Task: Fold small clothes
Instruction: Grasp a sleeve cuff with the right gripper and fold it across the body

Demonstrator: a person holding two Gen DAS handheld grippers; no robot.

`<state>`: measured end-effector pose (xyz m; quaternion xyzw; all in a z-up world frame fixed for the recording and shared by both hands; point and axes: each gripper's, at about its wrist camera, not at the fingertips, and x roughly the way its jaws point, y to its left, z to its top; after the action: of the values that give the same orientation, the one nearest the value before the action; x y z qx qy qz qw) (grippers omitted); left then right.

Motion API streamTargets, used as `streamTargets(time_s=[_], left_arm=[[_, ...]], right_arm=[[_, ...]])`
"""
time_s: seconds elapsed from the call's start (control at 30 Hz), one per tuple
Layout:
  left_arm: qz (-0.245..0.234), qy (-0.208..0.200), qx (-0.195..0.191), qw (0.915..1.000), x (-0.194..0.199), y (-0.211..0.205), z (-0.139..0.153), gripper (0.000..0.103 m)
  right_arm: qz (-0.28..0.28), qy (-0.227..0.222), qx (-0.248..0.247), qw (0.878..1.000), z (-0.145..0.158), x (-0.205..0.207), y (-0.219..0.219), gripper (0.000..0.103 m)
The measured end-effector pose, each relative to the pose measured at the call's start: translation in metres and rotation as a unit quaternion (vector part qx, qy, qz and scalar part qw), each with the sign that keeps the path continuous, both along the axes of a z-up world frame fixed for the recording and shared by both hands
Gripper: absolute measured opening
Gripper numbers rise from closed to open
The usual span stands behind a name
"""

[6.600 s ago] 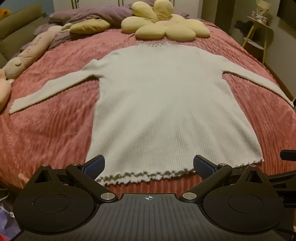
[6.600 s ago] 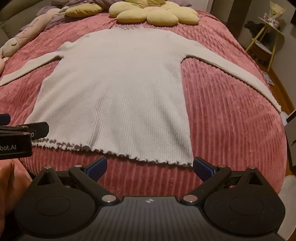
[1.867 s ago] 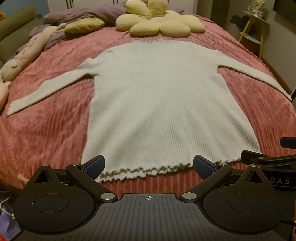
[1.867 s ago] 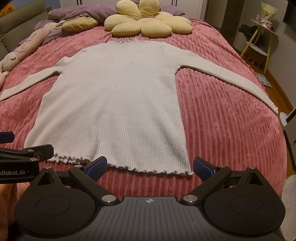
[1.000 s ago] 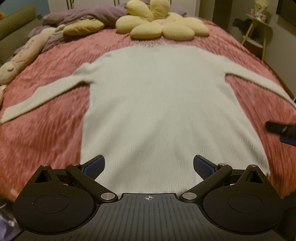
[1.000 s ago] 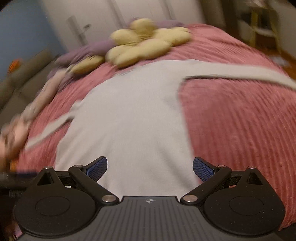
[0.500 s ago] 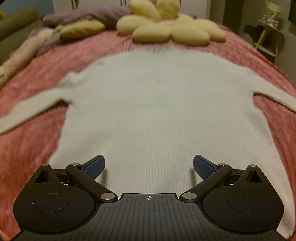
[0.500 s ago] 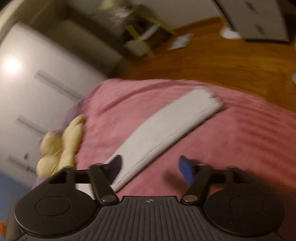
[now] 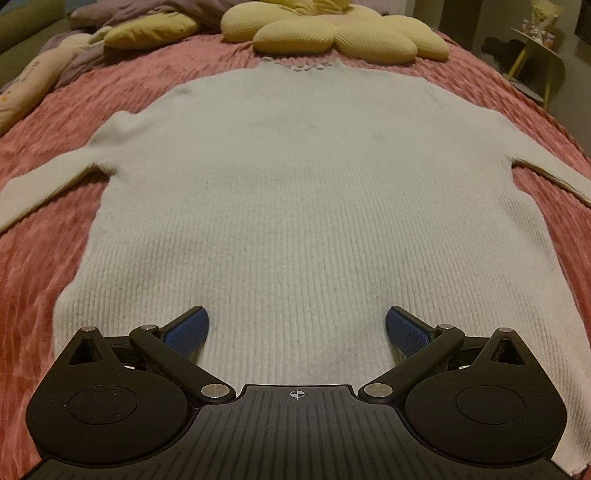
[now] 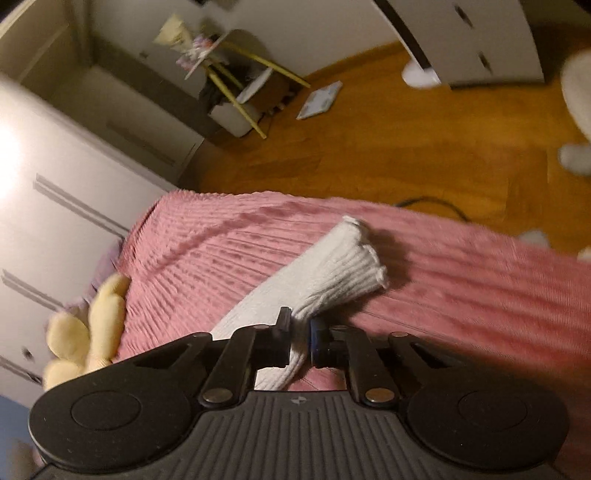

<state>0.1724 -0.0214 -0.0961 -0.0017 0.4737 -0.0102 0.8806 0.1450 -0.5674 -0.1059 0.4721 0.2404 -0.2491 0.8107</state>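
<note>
A white ribbed sweater [image 9: 303, 192] lies flat on the pink ribbed bedspread [image 9: 48, 236], sleeves spread out, collar at the far end. My left gripper [image 9: 297, 328] is open and empty, low over the sweater's lower body. My right gripper [image 10: 300, 341] is shut on the sweater's right sleeve [image 10: 325, 280] a little back from the cuff, which lies on the bedspread [image 10: 461, 280] near the bed's side edge.
A yellow flower-shaped cushion [image 9: 332, 29] lies past the collar; it also shows in the right wrist view [image 10: 88, 332]. A purple blanket [image 9: 155, 11] and a plush toy [image 9: 33, 85] lie at far left. Past the bed's edge are wooden floor [image 10: 388, 147], a yellow-legged stand [image 10: 236, 85] and white wardrobes.
My right gripper swung out to the right sleeve and closed on it near the cuff. My left gripper moved forward and lower over the sweater's body and stayed open.
</note>
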Motion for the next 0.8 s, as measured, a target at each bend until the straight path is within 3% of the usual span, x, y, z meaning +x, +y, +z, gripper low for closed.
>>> streamTargets(time_s=[0.1, 0.17, 0.23, 0.33, 0.43, 0.6, 0.7, 0.8], left_arm=[[-0.007, 0.0, -0.001, 1.0, 0.001, 0.001, 0.001, 0.103], [-0.01, -0.005, -0.002, 0.9999, 0.001, 0.002, 0.006, 0.103], [-0.013, -0.018, -0.002, 0.9998, 0.001, 0.003, 0.014, 0.103], [-0.014, -0.048, -0.018, 0.9986, 0.006, 0.011, 0.03, 0.103], [-0.002, -0.067, -0.067, 0.9955, 0.018, 0.028, 0.045, 0.103], [0.003, -0.072, -0.138, 0.9878, 0.047, 0.044, 0.052, 0.103], [-0.006, -0.073, -0.177, 0.9814, 0.065, 0.045, 0.053, 0.103], [-0.026, -0.062, -0.22, 0.9732, 0.086, 0.04, 0.046, 0.103]], right_arm=[[0.045, -0.007, -0.073, 0.996, 0.033, 0.009, 0.034, 0.008], [0.098, -0.019, -0.123, 0.987, 0.054, 0.022, 0.07, 0.008], [0.166, -0.039, -0.17, 0.971, 0.073, 0.036, 0.115, 0.008], [0.283, -0.075, -0.232, 0.927, 0.091, 0.054, 0.198, 0.008], [0.383, -0.086, -0.258, 0.883, 0.087, 0.069, 0.276, 0.008], [0.481, -0.04, -0.31, 0.819, 0.041, 0.085, 0.367, 0.009], [0.513, 0.008, -0.307, 0.802, 0.024, 0.085, 0.386, 0.02], [0.513, -0.024, -0.311, 0.8, 0.034, 0.06, 0.379, 0.037]])
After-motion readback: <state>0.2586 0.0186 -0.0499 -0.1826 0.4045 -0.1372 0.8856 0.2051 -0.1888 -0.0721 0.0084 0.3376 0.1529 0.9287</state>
